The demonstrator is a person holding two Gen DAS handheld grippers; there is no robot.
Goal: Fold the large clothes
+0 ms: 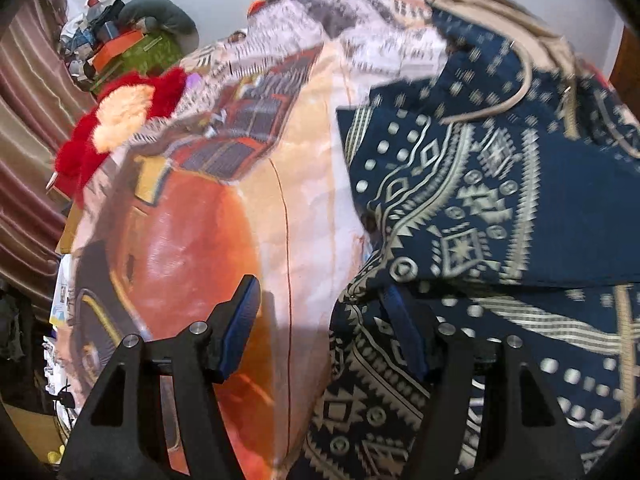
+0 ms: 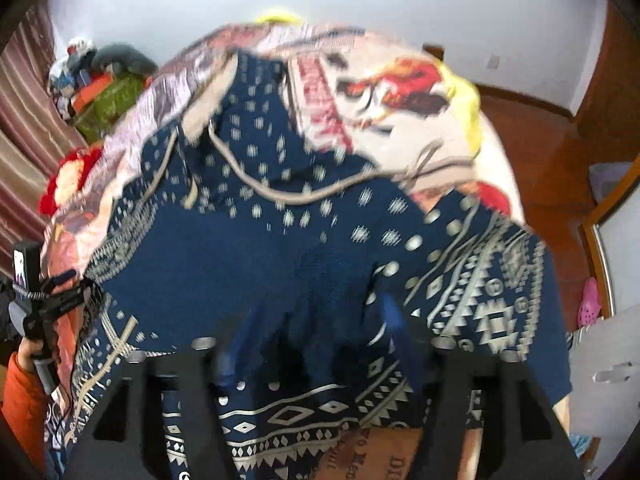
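Note:
A navy garment with a beige geometric print and beige drawstrings lies partly folded on a bed under a printed orange and cream bedspread. My left gripper hangs open above the garment's left edge, one finger over the bedspread and the other over the cloth, with nothing pinched. The right wrist view is blurred. There the garment fills the middle, and my right gripper stands just above it with its jaws apart and no cloth gripped between the pads.
A red and cream plush toy and a pile of boxes and bags sit at the bed's far left by a striped curtain. A wooden floor and pink shoes lie to the right. An orange sleeve shows at the left.

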